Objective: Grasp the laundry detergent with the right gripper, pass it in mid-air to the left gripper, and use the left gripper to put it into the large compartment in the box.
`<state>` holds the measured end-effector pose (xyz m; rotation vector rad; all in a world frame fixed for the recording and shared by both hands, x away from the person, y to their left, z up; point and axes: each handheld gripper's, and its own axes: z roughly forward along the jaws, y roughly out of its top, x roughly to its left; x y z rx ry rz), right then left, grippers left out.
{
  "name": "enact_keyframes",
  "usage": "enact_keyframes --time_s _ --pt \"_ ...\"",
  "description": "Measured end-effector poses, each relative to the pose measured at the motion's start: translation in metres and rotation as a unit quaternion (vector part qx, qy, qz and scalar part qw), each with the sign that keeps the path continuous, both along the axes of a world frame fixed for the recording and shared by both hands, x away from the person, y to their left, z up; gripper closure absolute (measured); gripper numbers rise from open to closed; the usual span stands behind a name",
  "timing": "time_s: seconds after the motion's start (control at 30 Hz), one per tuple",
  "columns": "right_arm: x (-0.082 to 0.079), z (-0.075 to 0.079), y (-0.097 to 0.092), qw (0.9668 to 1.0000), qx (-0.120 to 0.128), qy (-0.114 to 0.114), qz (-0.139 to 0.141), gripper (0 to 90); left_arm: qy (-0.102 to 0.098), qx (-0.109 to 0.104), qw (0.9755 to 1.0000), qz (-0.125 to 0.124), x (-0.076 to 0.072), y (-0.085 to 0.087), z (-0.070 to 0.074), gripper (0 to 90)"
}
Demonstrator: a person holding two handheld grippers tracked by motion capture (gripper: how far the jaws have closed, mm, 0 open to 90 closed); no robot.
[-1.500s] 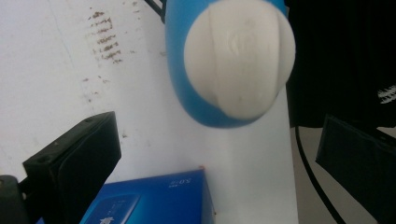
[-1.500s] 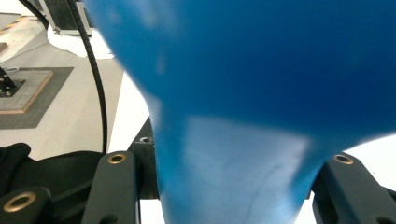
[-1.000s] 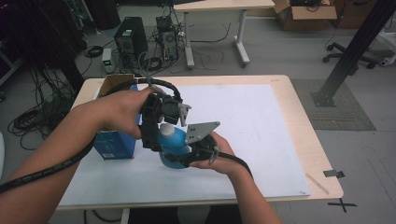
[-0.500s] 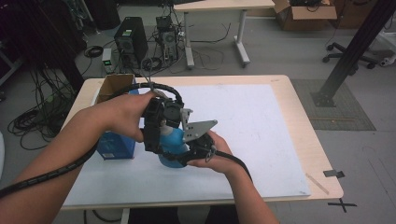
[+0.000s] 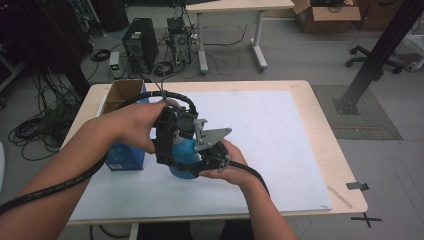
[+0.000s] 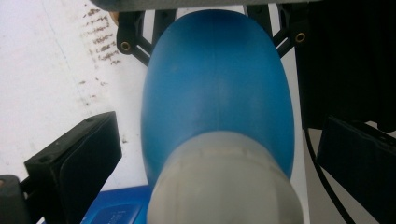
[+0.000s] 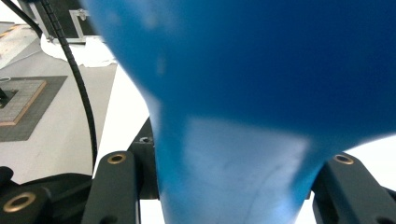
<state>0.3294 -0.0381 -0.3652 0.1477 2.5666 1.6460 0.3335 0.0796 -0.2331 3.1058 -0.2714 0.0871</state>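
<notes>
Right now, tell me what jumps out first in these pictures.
The blue bottle at the near middle of the table, caught between both grippers: the right gripper has its jaws against the narrow lower part, while the left gripper has its jaws spread either side of the pale cap. Next, the blue box left of it, by an open cardboard box.

Even indoor light, soft shadows on the table (image 5: 280,125); the blue bottle (image 7: 261,70) close-up is blurred.

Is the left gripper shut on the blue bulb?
Open: in the left gripper view, both jaws stand clear of the blue rubber bulb, white mat visible between.
</notes>
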Motion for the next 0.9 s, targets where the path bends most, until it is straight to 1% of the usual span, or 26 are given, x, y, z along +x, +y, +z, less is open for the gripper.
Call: enact_keyframes --time_s 0.17,0.23,0.4,0.53,0.57,0.67,0.77,0.8,0.83,0.9 --pt "0.0005 0.0008 0.0017 1.0 0.001 -0.004 0.002 45.8 -0.004 0.0 1.0 -0.001 -0.0019 -0.0002 -0.0018 2.5" --pt "0.0012 0.0009 0.0024 0.9999 0.001 -0.011 0.001 45.8 -0.006 -0.001 1.0 -0.002 -0.0024 -0.0004 -0.002 4.1" --pt "0.0004 0.0008 0.003 1.0 0.002 -0.008 0.002 45.8 -0.01 0.004 0.9999 -0.003 -0.0026 -0.0007 -0.0015 5.4" --pt "0.0 0.0006 0.0033 1.0 0.0 -0.01 0.001 45.8 -0.017 0.006 0.9998 0.001 -0.0027 0.0 -0.0011 8.3" --pt "-0.0005 0.0008 0.0032 1.0 0.001 -0.006 0.002 45.8 -0.017 0.005 0.9998 0.0 -0.0028 0.0003 -0.0012 8.9" --pt "-0.0006 0.001 0.0031 1.0 0.001 -0.005 0.002 45.8 -0.016 0.002 0.9999 0.003 -0.0029 0.0008 -0.0022 9.5" --pt "-0.0007 0.0015 0.0033 1.0 0.002 -0.005 0.004 45.8 -0.016 0.006 0.9998 0.002 -0.0031 0.0003 -0.0025 11.2" --pt "-0.0006 0.0019 0.0036 1.0 -0.001 -0.008 0.003 45.8 -0.016 0.007 0.9998 0.003 -0.0031 0.0001 -0.0025 11.2" --pt "-0.0006 0.0024 0.0038 0.9999 -0.003 -0.01 0.002 45.8 -0.016 0.007 0.9998 0.005 -0.0033 0.0002 -0.0029 13.9" --pt "-0.0002 0.0028 0.0038 0.9999 -0.001 -0.012 0.002 45.8 -0.017 0.01 0.9998 0.006 -0.0034 -0.0004 -0.002 15.4"
